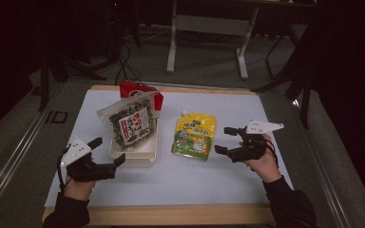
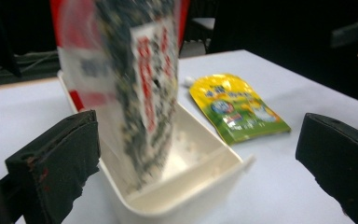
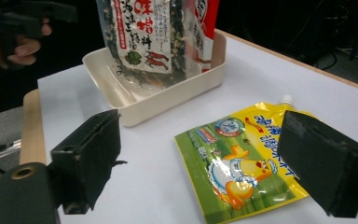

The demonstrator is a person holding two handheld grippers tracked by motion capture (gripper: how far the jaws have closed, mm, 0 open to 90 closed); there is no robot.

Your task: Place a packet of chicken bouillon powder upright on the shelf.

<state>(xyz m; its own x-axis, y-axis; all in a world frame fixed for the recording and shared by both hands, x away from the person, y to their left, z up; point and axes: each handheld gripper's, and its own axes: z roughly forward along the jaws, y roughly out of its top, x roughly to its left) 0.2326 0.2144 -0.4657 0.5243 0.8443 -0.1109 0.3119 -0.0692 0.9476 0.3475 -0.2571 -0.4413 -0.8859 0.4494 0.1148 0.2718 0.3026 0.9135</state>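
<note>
1. Where the high view looks down on the white table top (image 1: 247,180), the left gripper (image 1: 110,153) sits at the near left with its jaws spread wide and nothing between them, just beside the near left corner of the shallow cream plastic tray (image 1: 142,156). A clear plastic bag of dark dried flakes with a white and red label (image 1: 129,124) stands tilted in that tray, leaning back against a red packet (image 1: 142,90) behind it. The right gripper (image 1: 227,139) is likewise wide open and empty, close to the right edge of the flat yellow and green spouted pouch (image 1: 195,135). This pouch lies flat, its long axis running away from the person, its white spout at the far end.

2. Along the left gripper view, the two black jaws stand far apart, touching nothing; the tray's near corner lies between them, with the blurred bag rising from it. Red characters run down its label, too smeared to read.

3. Along the right gripper view, the jaws gape equally wide over the pouch's lower half without pressing it. A cartoon duck in a white apron is printed there, under yellow Chinese characters I cannot make out.
</note>
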